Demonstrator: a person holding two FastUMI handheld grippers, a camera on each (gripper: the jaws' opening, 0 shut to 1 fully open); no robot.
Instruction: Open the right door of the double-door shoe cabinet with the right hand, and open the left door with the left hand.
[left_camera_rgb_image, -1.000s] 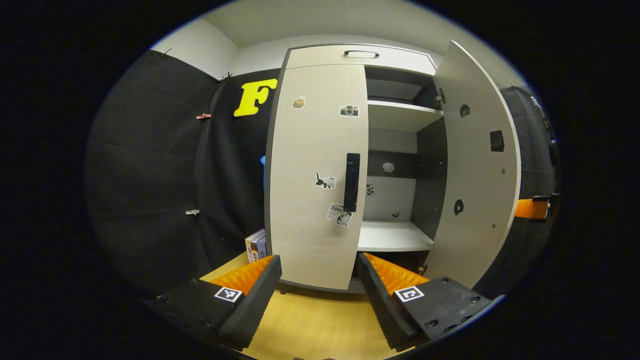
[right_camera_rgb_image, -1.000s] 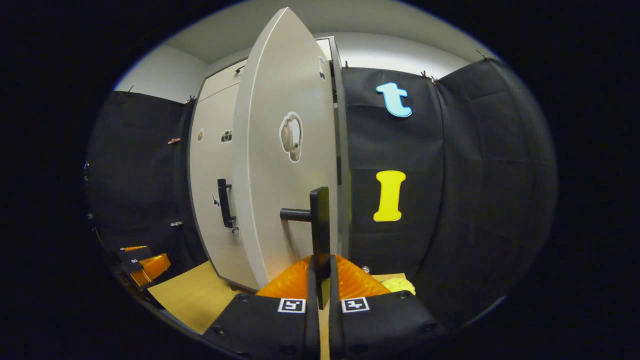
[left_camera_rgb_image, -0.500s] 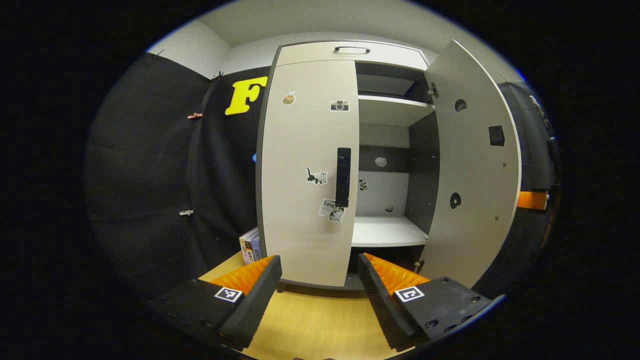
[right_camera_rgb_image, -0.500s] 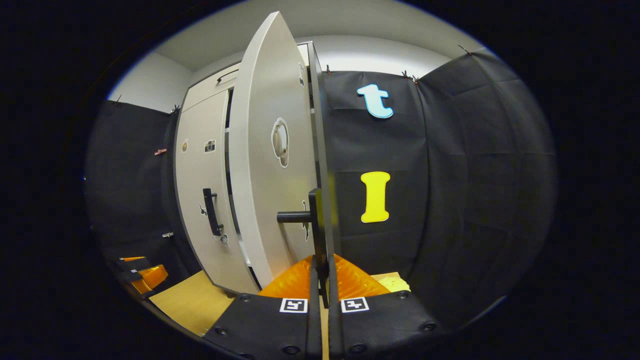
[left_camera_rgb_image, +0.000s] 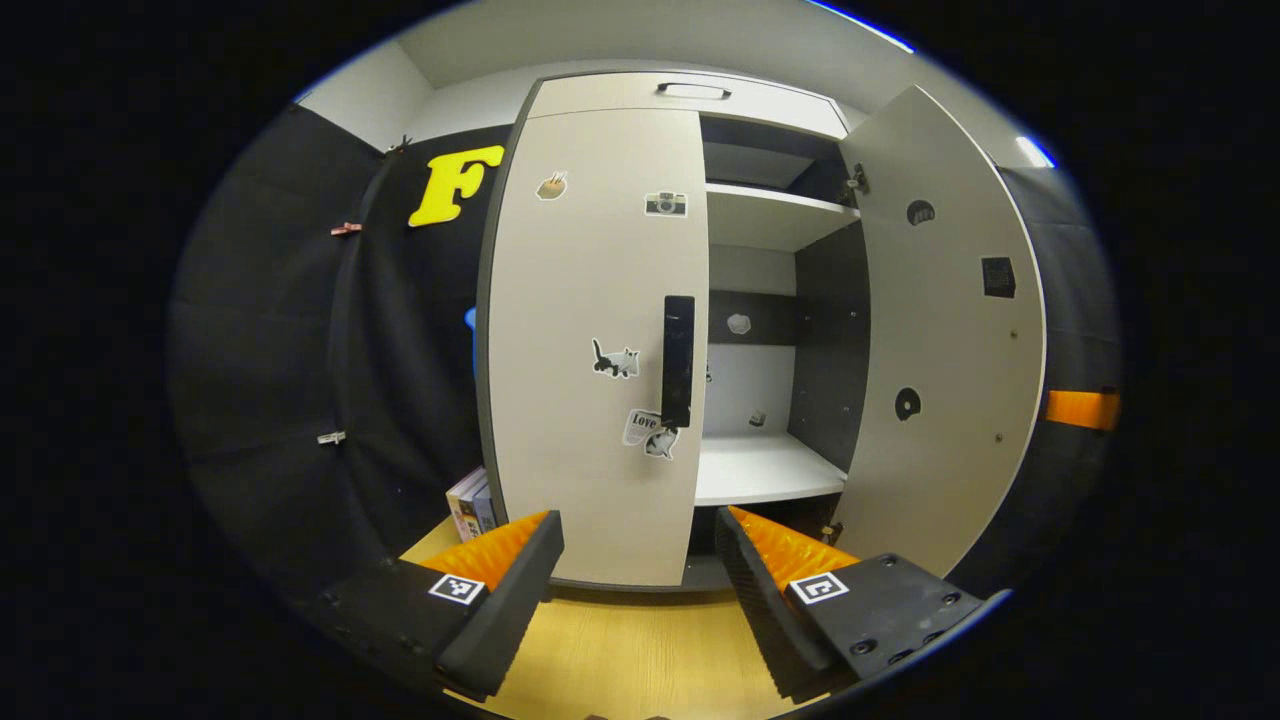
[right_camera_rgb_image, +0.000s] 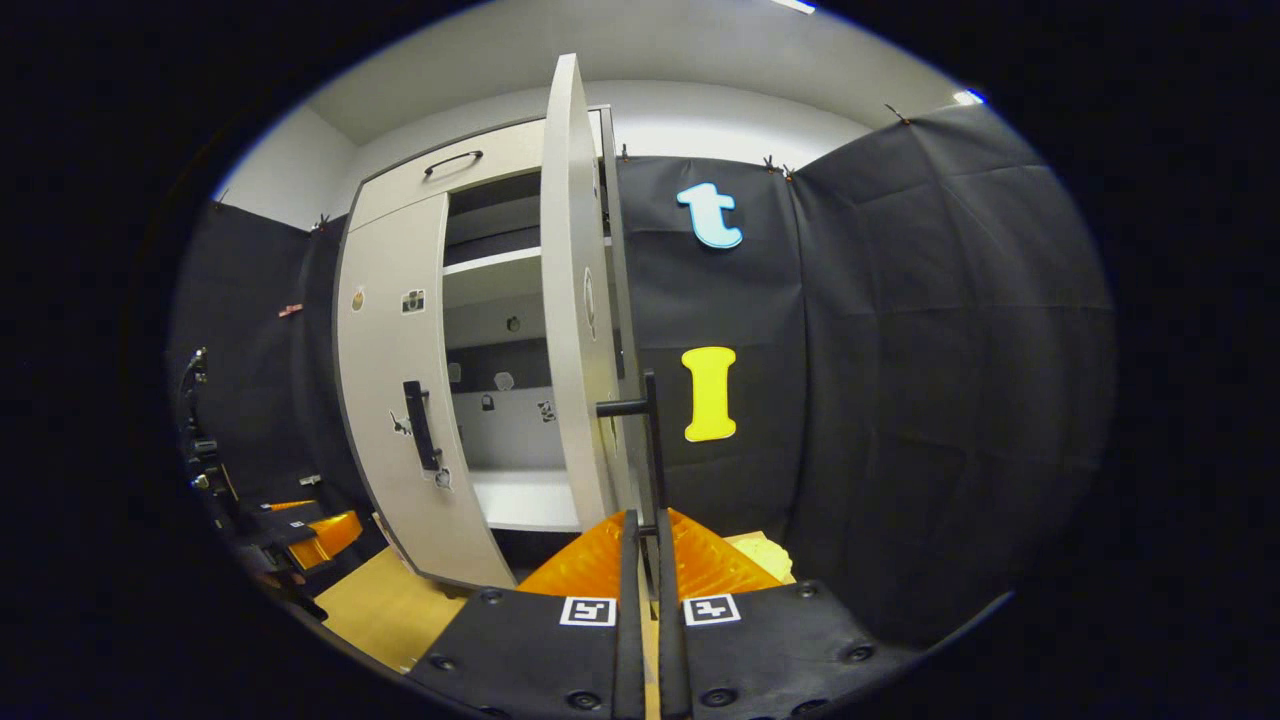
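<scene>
Your right hand-held gripper (right_camera_rgb_image: 641, 545) is clenched on the black bar handle (right_camera_rgb_image: 650, 440) of the wide-open pale grey right cabinet door (left_camera_rgb_image: 950, 330), while your left hand-held gripper (left_camera_rgb_image: 640, 560), released, faces the closed left door (left_camera_rgb_image: 590, 340).

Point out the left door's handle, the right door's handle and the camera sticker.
Left handle (left_camera_rgb_image: 678, 360), left gripper view, mid bar.
Right handle (right_camera_rgb_image: 651, 440), right gripper view, bar above the fingers.
Camera sticker (left_camera_rgb_image: 666, 204), left gripper view, its middle.
</scene>
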